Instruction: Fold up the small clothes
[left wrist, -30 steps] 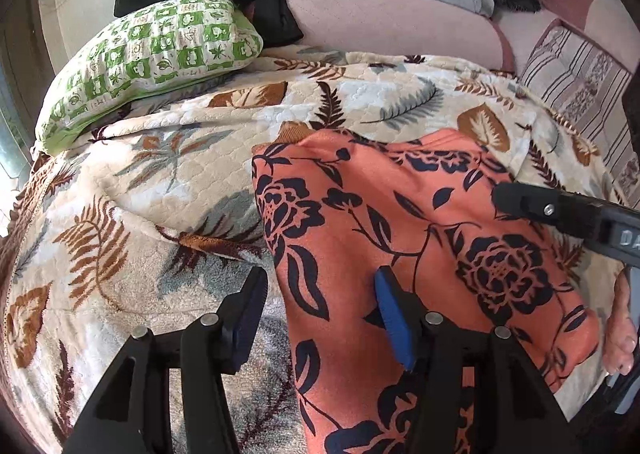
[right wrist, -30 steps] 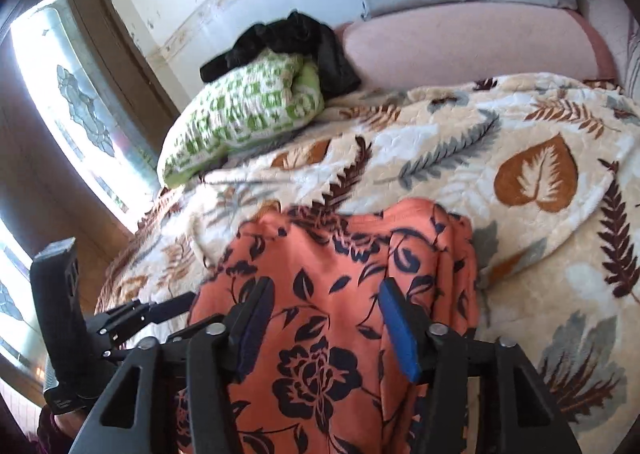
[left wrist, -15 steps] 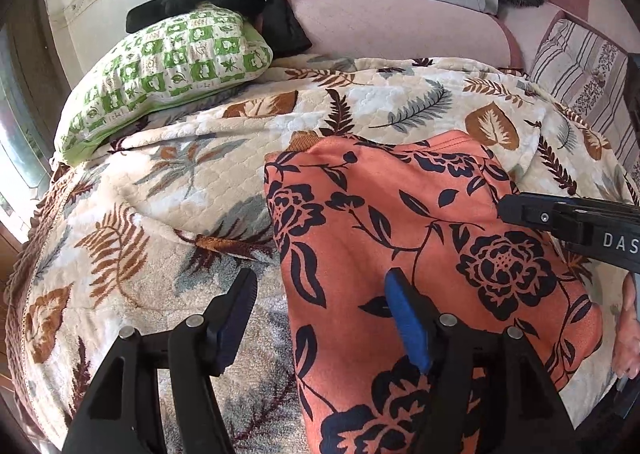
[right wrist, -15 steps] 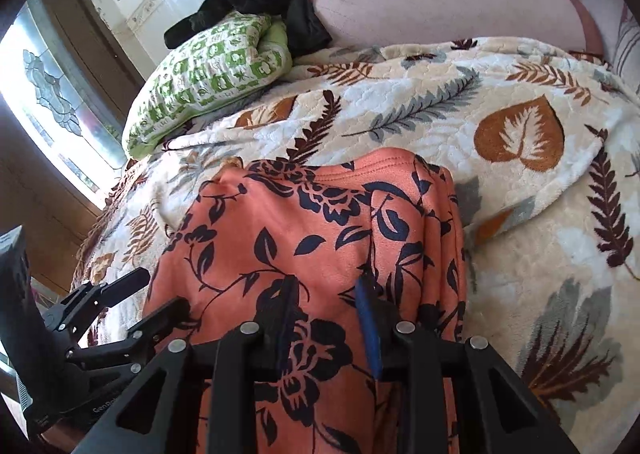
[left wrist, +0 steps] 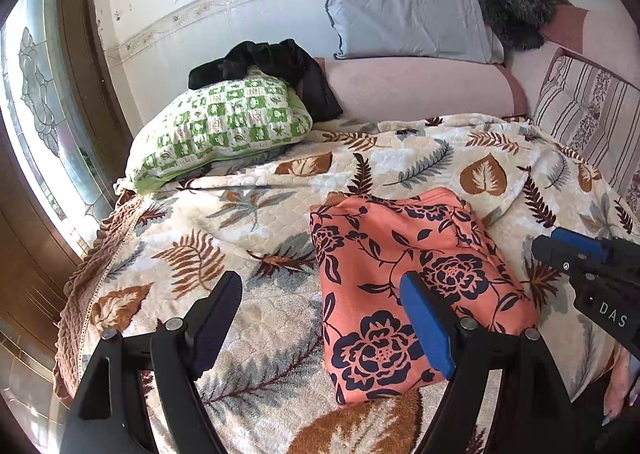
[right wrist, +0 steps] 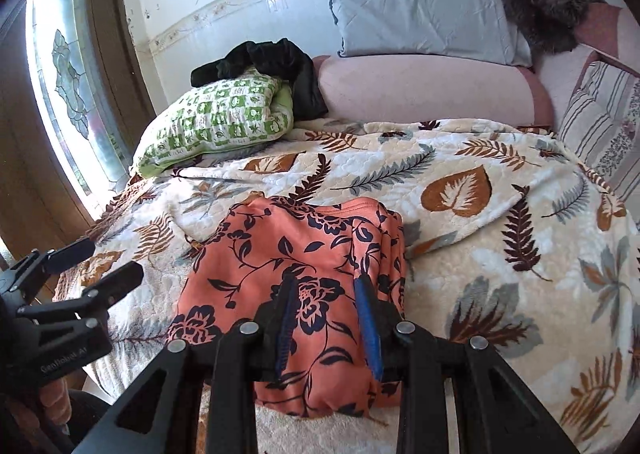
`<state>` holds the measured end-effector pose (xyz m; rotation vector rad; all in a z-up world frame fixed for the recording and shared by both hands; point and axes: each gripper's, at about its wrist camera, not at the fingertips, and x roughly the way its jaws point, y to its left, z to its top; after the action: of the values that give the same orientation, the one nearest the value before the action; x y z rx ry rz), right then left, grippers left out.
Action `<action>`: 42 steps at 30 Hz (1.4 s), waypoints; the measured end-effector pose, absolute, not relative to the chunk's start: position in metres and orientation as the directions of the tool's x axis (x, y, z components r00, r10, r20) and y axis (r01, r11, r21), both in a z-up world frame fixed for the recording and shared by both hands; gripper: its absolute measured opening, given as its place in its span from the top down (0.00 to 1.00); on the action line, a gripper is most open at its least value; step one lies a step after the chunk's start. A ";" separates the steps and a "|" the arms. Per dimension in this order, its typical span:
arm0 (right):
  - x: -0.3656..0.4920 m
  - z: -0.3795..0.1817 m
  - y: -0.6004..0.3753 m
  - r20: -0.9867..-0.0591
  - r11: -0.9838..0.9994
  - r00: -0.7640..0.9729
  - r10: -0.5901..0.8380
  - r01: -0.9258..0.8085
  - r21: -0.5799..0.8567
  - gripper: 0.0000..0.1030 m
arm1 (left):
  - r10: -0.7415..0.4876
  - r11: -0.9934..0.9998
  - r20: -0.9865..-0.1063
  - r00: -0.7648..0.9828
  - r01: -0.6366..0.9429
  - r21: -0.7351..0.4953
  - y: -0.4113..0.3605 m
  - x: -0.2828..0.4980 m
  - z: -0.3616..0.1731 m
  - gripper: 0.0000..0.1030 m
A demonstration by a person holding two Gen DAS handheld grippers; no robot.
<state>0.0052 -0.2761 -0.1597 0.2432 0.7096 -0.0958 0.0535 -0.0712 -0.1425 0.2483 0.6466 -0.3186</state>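
Folded garment (left wrist: 404, 286) near edge hidden at 6 o'clock by right tool (right wrist: 326, 294), half-closed, empty; left tool (left wrist: 320, 318) spread wide.

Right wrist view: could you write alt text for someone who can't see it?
A folded orange floral garment lies on a leaf-patterned blanket, the right gripper above it with jaws narrowly parted. The left gripper hovers open at left.
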 end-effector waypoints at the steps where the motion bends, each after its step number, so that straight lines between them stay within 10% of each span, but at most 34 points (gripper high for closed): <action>1: -0.003 -0.156 -0.277 -0.649 0.965 0.761 -0.002 0.172 0.198 0.68 | -0.213 0.924 -0.614 0.760 0.361 0.126 -0.069 0.047 -0.136 0.20; 17: -0.087 -0.087 -0.256 -0.530 0.967 0.848 0.020 0.119 0.225 0.68 | -0.224 0.938 -0.516 0.827 0.327 0.117 -0.049 -0.015 -0.078 0.17; 19: -0.090 -0.083 -0.254 -0.518 0.967 0.855 0.042 0.095 0.236 0.62 | -0.249 0.936 -0.520 0.817 0.342 0.088 -0.046 -0.014 -0.081 0.02; 21: -0.086 -0.087 -0.256 -0.527 0.961 0.848 0.062 0.092 0.261 0.35 | -0.255 0.938 -0.547 0.798 0.341 0.059 -0.043 -0.004 -0.094 0.02; 29: -0.037 -0.191 -0.286 -0.663 0.885 0.728 0.173 0.180 0.429 0.61 | -0.182 0.955 -0.748 0.638 0.296 0.020 -0.040 0.059 -0.207 0.02; 42: 0.017 -0.265 -0.292 -0.756 0.880 0.626 0.194 0.230 0.416 0.69 | -0.200 0.958 -0.819 0.539 0.284 -0.047 -0.041 0.100 -0.274 0.01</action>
<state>0.0165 -0.2917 -0.2654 0.5123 0.9051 -0.0215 0.0998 -0.0409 -0.2740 0.0953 0.9602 -0.2880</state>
